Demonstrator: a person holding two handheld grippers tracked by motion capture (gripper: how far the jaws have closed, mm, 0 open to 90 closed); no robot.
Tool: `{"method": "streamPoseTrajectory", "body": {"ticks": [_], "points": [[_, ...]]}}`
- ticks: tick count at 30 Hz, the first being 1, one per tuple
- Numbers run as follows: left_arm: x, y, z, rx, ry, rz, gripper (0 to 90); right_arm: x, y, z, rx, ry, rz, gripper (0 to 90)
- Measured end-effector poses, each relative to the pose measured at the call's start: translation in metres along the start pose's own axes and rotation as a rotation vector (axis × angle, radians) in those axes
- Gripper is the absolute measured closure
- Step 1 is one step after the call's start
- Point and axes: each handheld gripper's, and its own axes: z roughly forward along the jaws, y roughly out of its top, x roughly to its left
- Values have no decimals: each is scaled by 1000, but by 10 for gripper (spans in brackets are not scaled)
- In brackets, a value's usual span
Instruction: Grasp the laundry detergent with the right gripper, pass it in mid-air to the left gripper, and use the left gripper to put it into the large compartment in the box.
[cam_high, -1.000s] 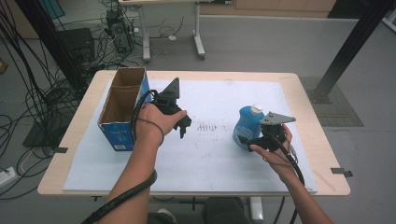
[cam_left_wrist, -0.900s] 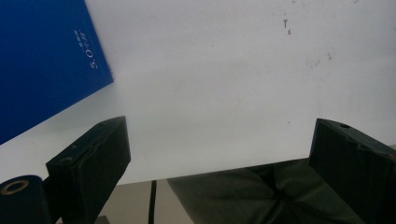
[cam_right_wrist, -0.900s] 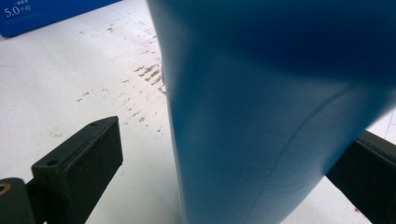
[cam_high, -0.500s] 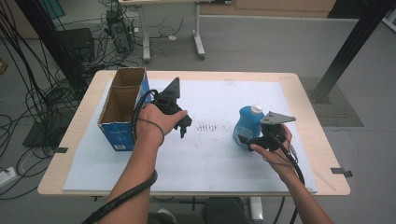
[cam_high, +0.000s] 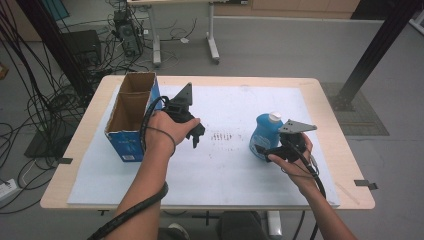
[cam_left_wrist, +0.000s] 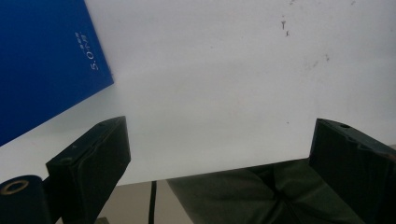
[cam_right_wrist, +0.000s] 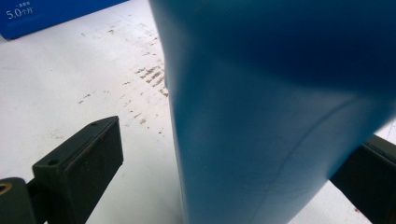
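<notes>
My left gripper (cam_high: 196, 134) hangs wide open over the sheet (cam_high: 225, 165), beside the box (cam_high: 131, 116). My right gripper (cam_right_wrist: 224, 182) stands open, jaws either side of the bottle (cam_high: 263, 134).

Black tools (cam_high: 196, 134) — grey plates, cables.

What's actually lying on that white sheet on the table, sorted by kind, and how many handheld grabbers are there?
Open cardboard box: 1
Blue bottle with white cap: 1
Handheld grippers: 2, the left gripper and the right gripper
Total: 4
</notes>
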Motion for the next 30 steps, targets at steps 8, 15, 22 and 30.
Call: {"method": "streamPoseTrajectory", "body": {"ticks": [8, 15, 22, 30], "points": [[1, -1, 3, 7, -3, 3, 60, 1, 0, 1, 0, 1, -4, 40], [1, 0, 2, 6, -1, 2, 60, 0, -1, 0, -7, 3, -14, 118], [0, 0, 2, 5, -1, 5, 60, -1, -3, 3, -8, 7, 1, 208], [3, -1, 4, 8, 1, 0, 61, -3, -5, 7, 4, 2, 13, 300]]}}
